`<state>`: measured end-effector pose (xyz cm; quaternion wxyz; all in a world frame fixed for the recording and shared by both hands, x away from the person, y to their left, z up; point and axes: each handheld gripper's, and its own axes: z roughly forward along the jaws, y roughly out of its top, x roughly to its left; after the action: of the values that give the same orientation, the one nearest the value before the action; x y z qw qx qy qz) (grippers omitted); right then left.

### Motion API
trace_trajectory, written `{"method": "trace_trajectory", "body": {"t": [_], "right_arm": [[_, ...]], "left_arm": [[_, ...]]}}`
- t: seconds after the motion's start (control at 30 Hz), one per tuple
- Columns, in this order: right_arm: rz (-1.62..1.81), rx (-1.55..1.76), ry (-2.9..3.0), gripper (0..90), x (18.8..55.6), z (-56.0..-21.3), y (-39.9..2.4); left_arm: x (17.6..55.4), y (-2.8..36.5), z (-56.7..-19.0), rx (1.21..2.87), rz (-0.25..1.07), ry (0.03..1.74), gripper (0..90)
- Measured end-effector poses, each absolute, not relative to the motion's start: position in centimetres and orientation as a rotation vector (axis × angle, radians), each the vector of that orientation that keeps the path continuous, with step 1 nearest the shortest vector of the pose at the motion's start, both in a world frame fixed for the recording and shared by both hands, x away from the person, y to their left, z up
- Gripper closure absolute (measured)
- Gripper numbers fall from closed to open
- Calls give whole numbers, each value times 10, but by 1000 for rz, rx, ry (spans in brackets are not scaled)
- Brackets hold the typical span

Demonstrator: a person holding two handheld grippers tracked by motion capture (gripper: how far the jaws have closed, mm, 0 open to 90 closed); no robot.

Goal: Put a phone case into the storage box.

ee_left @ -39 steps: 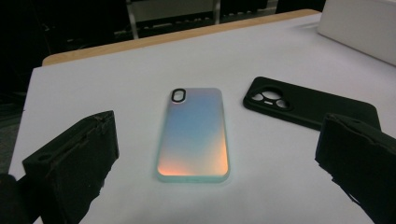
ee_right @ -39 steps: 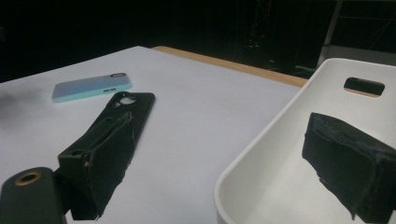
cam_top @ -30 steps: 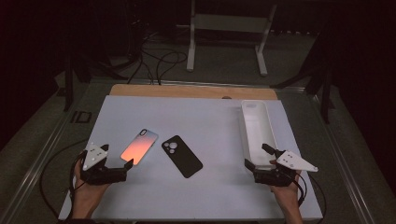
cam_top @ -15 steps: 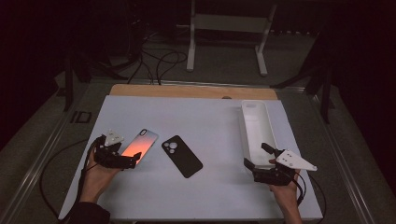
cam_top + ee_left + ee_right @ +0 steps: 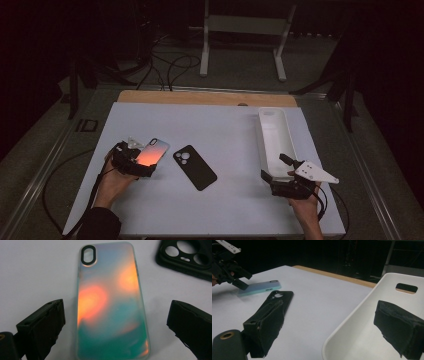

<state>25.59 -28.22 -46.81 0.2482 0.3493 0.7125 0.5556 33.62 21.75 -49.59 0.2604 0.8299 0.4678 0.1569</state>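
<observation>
The left tool is spread wide, one jaw on each side of the shiny case without touching it. The case lies flat on the white worktop, back up, glossy orange and teal, with an oval camera hole. No writing is readable. A black case lies just beside it. The right tool is open by the white tray.

Left gripper has advanced to straddle iridescent case.
</observation>
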Motion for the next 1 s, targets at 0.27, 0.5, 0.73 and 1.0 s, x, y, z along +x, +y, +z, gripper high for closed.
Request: {"method": "trace_trajectory", "body": {"t": [0.27, 0.5, 0.73, 1.0], "right_arm": [[1520, 957, 1945, 90, 256, -469, -283], [1518, 957, 1945, 90, 256, -469, -283], [1520, 957, 1943, 90, 256, -469, -283], [1517, 948, 1943, 90, 256, -468, -281]], "left_arm": [[346, 215, -505, 2284, 385, 1289, 37], [352, 216, -511, 2302, 350, 1319, 48], [354, 216, -514, 2324, 329, 1326, 64], [356, 216, -514, 2333, 312, 1336, 82]]}}
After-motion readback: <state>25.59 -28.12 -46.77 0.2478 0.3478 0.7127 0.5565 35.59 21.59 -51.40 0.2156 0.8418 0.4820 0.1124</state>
